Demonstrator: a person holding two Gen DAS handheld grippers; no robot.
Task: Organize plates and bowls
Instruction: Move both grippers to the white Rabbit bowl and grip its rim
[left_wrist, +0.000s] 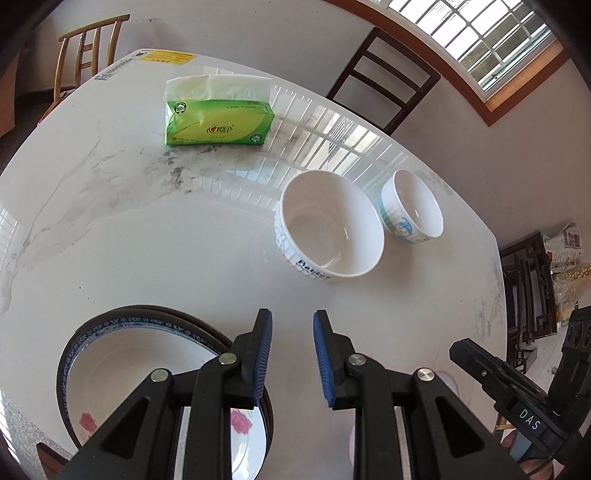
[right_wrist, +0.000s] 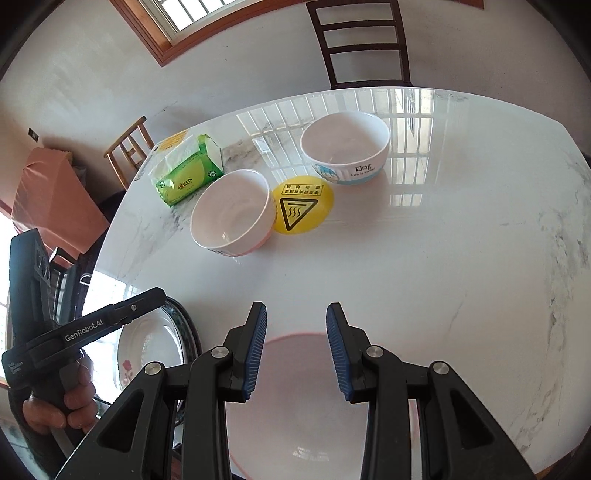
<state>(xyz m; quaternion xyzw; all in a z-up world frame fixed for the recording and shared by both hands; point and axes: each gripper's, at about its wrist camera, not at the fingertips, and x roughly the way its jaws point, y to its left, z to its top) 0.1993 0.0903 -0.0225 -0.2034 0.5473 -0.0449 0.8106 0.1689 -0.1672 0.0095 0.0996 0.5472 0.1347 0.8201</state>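
Observation:
My left gripper (left_wrist: 292, 328) is open and empty, held above the white marble table (left_wrist: 147, 229). Below its left finger lie stacked plates (left_wrist: 122, 369) with a dark blue rim and rose prints; they also show in the right wrist view (right_wrist: 147, 350). Ahead stand a white "Rabbit" bowl (left_wrist: 328, 225) and a smaller blue-printed bowl (left_wrist: 412, 206). My right gripper (right_wrist: 295, 328) is open and empty above a pink-rimmed bowl (right_wrist: 295, 398) at the near edge. Farther off in that view are the Rabbit bowl (right_wrist: 232, 212) and the blue-printed bowl (right_wrist: 345, 147).
A green tissue pack (left_wrist: 218, 114) lies at the far side of the table, also in the right wrist view (right_wrist: 188, 170). A yellow round hot-warning sticker (right_wrist: 303, 205) is between the two bowls. A dark chair (right_wrist: 364, 44) and a light wooden chair (left_wrist: 88, 51) stand around the table.

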